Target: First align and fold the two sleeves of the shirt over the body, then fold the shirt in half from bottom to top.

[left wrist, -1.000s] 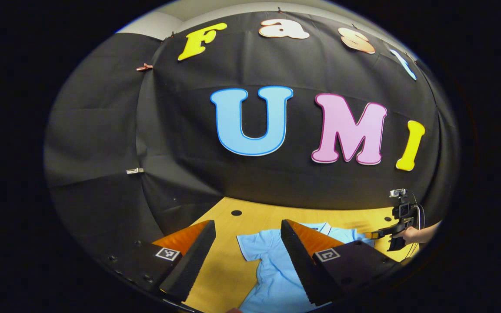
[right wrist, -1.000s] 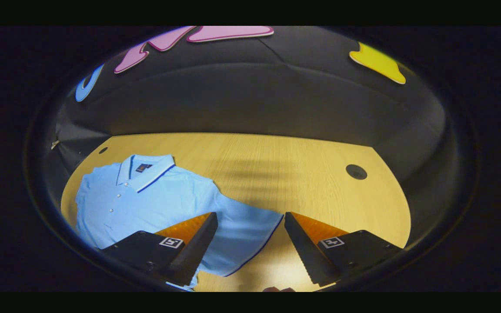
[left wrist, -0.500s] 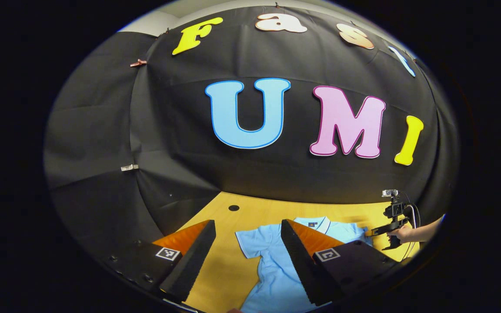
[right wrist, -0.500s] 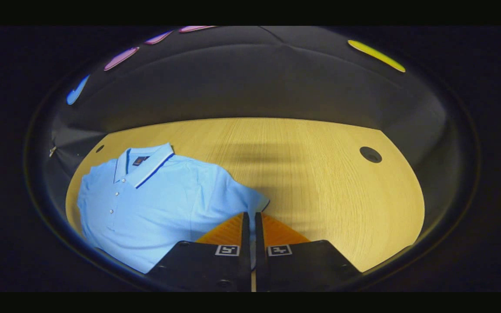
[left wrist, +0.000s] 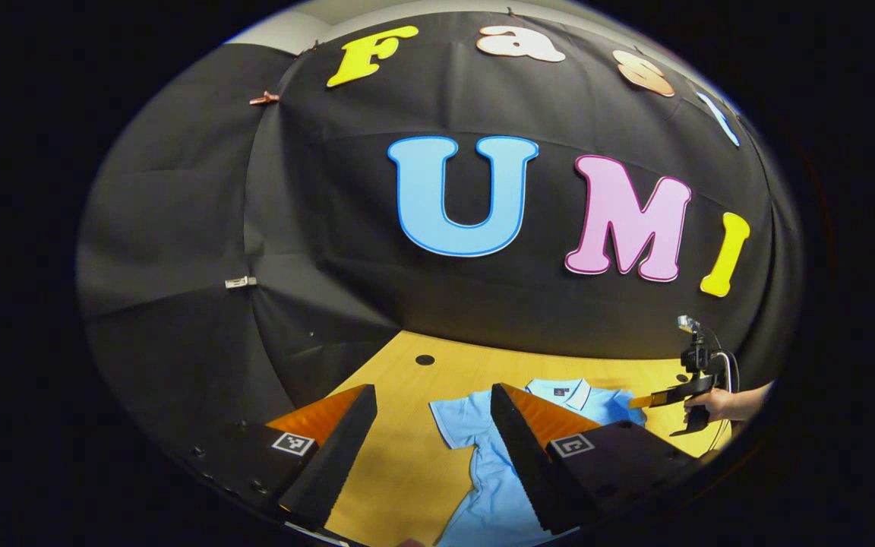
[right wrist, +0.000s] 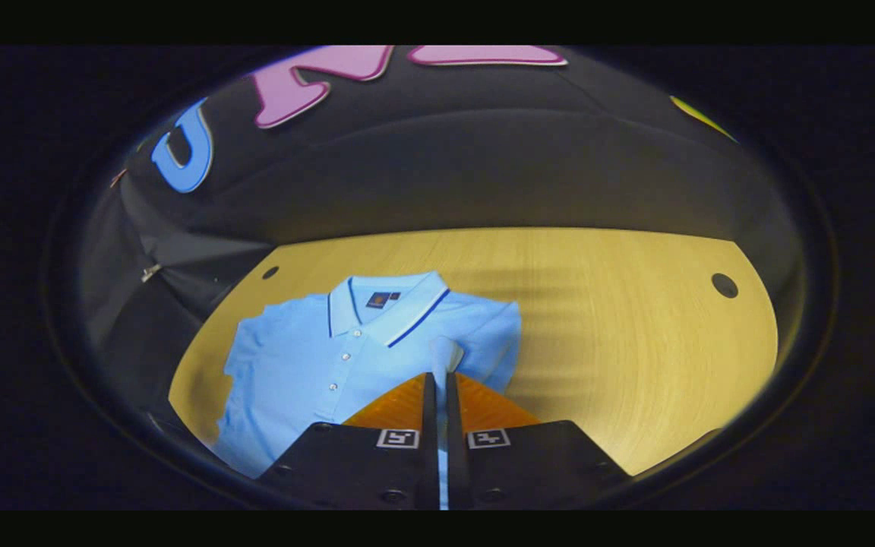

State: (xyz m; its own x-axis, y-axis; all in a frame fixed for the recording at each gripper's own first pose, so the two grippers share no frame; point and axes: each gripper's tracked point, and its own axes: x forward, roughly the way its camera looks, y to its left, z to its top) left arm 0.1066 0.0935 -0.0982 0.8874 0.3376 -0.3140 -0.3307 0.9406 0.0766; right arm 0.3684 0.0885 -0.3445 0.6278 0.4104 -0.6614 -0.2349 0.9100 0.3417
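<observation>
Wooden table (right wrist: 597, 319) with round holes; light-blue polo shirt (right wrist: 308, 365) lying on it.

Bare tabletop (right wrist: 620, 334) across the whole span right of the shirt (right wrist: 293, 380) to the right edge, in the right gripper view; cable hole (right wrist: 724, 286) flush near the far right corner. Booth wall (right wrist: 445, 182) closing off the far edge. Narrow bare strip along the left edge.

Shirt (right wrist: 308, 365): soft matt knit cloth, fine pique-like texture, small glossy buttons. Table (right wrist: 620, 334), right of frame: pale wood-grain top, smooth, slight sheen. Wall (left wrist: 179, 228), upper left: matt black cloth, creased. Left gripper (left wrist: 430, 441) fingers: ridged inner faces.
</observation>
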